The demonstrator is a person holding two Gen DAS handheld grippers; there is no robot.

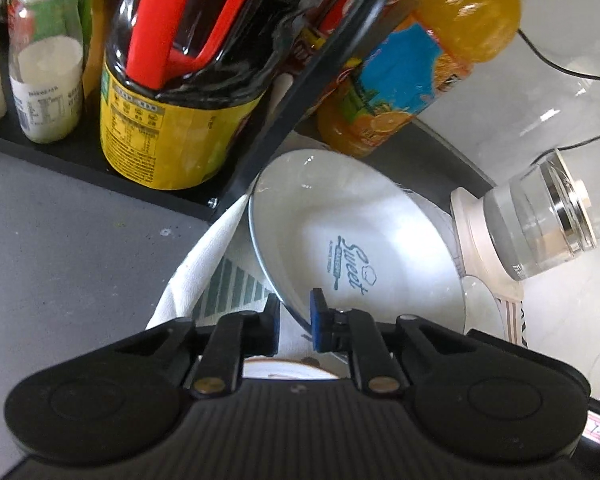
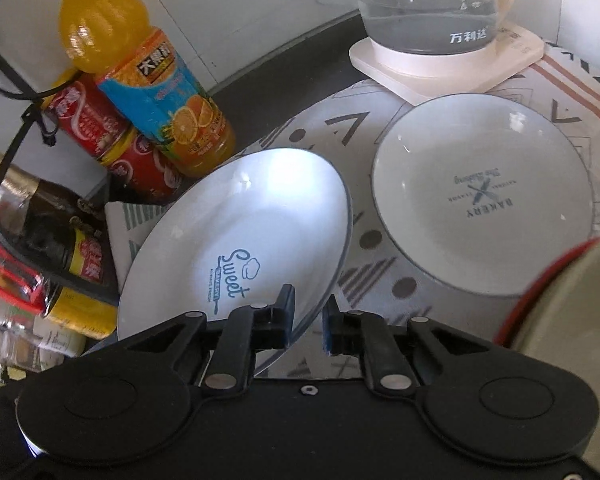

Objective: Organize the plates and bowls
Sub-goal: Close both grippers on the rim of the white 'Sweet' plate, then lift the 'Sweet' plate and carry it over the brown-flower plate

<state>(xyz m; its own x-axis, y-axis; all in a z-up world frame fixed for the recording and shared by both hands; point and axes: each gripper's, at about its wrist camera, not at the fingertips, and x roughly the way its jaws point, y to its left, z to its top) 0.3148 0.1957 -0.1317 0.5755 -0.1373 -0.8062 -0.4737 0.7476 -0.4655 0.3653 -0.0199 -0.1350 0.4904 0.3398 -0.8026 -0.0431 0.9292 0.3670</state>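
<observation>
A white plate printed "Sweet" is tilted up off the patterned cloth. My left gripper is shut on its near rim. The same plate shows in the right wrist view, where my right gripper straddles its lower right rim, shut on it. A second white plate printed "BAKERY" lies flat on the cloth to the right. A cream bowl with a red rim sits at the right edge. Another plate's rim peeks under my left gripper.
A black rack holds a dark sauce jug and a white bottle. An orange juice bottle and red cans stand behind the plate. A glass kettle on a white base stands at the back right.
</observation>
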